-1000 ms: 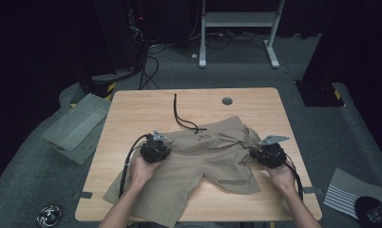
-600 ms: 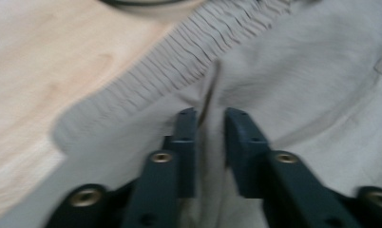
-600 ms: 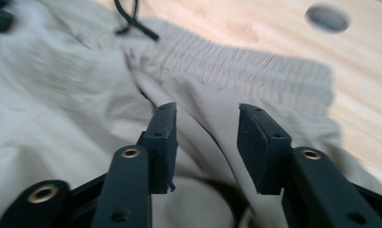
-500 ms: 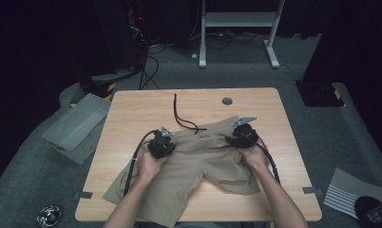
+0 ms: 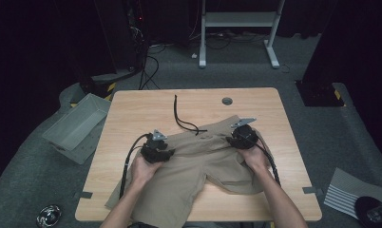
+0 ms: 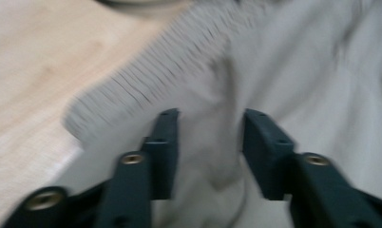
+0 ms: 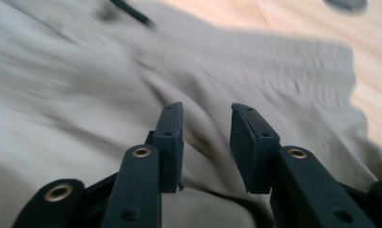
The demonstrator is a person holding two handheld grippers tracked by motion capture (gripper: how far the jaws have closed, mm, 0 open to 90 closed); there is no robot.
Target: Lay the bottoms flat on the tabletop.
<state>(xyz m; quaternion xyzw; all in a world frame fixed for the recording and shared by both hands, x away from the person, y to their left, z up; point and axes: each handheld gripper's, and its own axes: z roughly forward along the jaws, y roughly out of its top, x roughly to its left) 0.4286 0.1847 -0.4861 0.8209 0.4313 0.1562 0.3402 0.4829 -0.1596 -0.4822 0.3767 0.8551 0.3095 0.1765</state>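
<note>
- Shorts (image 5: 198,161), khaki, lay spread on the wooden table (image 5: 132,114), waistband towards the far side and legs towards the person; one leg hung over the near edge.
- Left claw (image 6: 209,142) stood at the ribbed waistband corner of the shorts (image 6: 322,95), jaws apart with a raised fold of cloth between them; the pads were not seen pressing it. Its jaws had just been opening.
- In the high view the left claw (image 5: 157,148) sat on the garment's left waist corner, held in the left hand (image 5: 144,167).
- Right claw (image 7: 205,137) pointed across the cloth (image 7: 84,95) with jaws parted and nothing pinched between the pads; its jaws had just been closing slightly.
- In the high view the right claw (image 5: 241,135) rested at the right waist corner, held in the right hand (image 5: 253,156).
- Black cord (image 5: 182,116) lay on the table beyond the waistband, its near end touching the cloth.
- Round dark grommet (image 5: 227,100) sat in the table top near the far edge, well apart from the shorts.
- Grey bin (image 5: 75,126) stood on the floor just beside the table's left side.
</note>
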